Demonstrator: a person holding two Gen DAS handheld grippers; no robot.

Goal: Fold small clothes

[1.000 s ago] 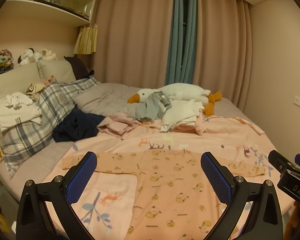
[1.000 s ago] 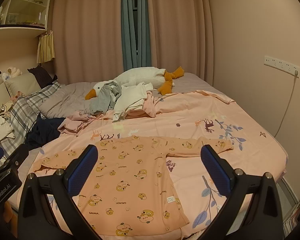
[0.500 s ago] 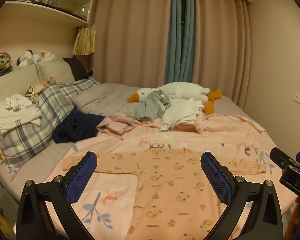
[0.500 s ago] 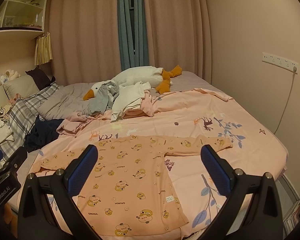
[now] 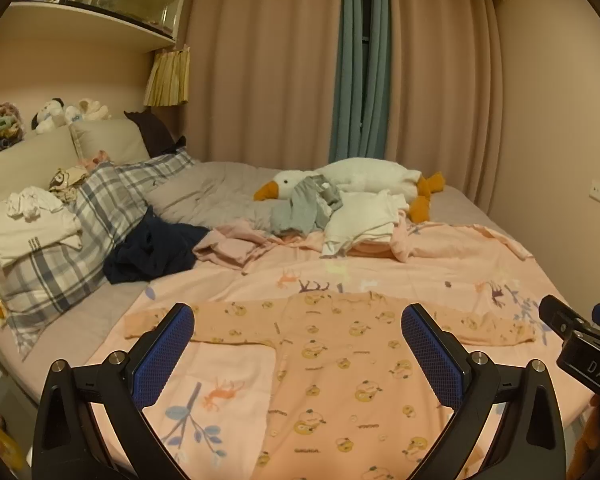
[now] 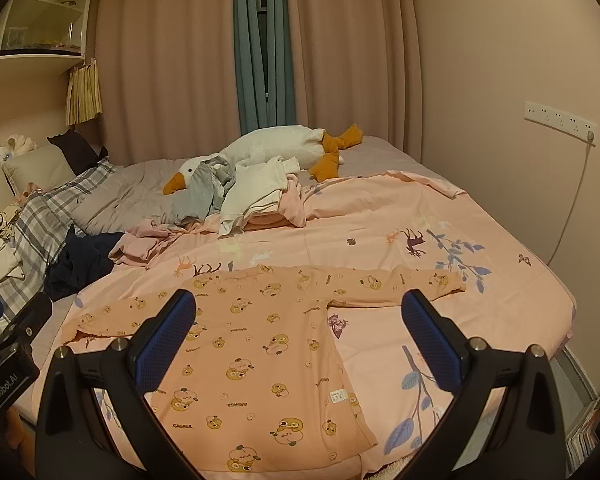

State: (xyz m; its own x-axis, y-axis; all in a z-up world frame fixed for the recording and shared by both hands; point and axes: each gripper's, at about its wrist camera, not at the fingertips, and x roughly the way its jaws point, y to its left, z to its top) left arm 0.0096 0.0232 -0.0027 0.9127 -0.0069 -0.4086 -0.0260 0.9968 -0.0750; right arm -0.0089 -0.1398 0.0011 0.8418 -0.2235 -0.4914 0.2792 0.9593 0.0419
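An orange long-sleeved top (image 5: pixel 340 364) (image 6: pixel 260 344) with small cartoon prints lies spread flat on the pink bedspread, sleeves out to both sides. My left gripper (image 5: pixel 298 354) hovers open above its near half, nothing between the blue pads. My right gripper (image 6: pixel 298 350) is likewise open above the top, empty. The right gripper's body (image 5: pixel 584 344) shows at the right edge of the left wrist view, and the left gripper's body (image 6: pixel 12 344) at the left edge of the right wrist view.
A heap of loose clothes (image 5: pixel 340 216) (image 6: pixel 244 192) lies against a plush goose (image 5: pixel 364 180) at mid-bed. Dark garment (image 5: pixel 152 248) and plaid pillows (image 5: pixel 60 248) with folded whites (image 5: pixel 28 224) sit left. Wall with socket strip (image 6: pixel 560 118) on the right; bed edge near.
Both grippers have drawn back and risen slightly, so the top sits a little lower and farther in view. Both stay open.
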